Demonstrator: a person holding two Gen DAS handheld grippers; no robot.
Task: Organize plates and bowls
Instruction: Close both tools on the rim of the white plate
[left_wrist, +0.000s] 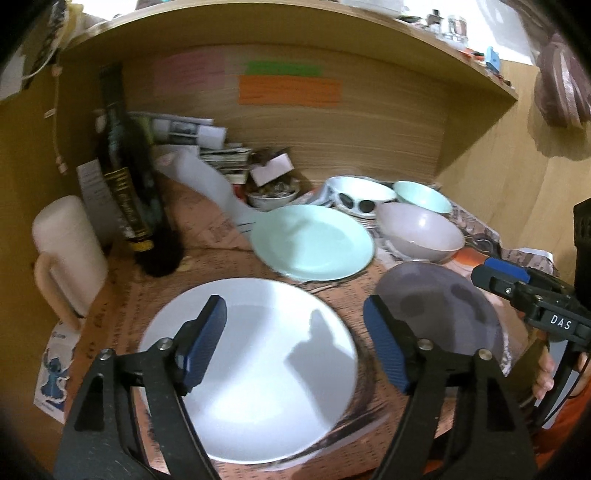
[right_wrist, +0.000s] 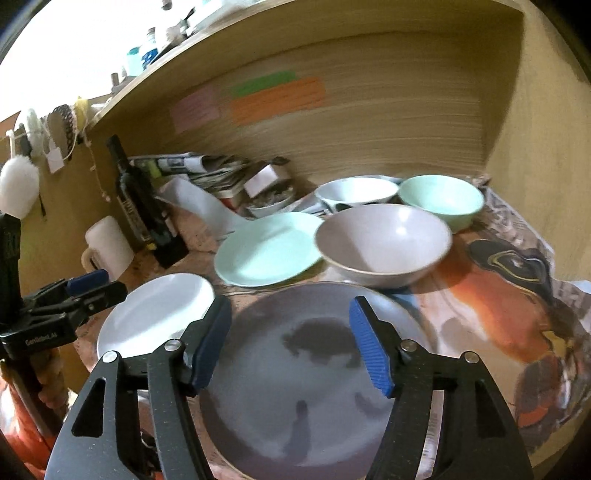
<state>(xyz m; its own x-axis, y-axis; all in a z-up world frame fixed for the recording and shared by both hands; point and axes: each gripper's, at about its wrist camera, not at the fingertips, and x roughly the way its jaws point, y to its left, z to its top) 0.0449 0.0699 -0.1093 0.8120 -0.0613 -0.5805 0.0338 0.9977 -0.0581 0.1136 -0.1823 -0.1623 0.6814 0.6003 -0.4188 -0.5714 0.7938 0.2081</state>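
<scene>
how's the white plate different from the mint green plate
The white plate is white and lies nearest, under the left tool; the mint green plate is pale green and lies farther back, beside the bowls. Both look round, empty, flat on the newspaper.

Dim warm light, motion blur, fisheye-bent edges, blown-out glare top corners

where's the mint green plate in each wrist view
Left wrist: the mint green plate lies centre, beyond the white plate.
Right wrist: it lies left of centre, its right edge tucked under the grey bowl.
Shared landmark: the orange paper strip on the back wall.
</scene>
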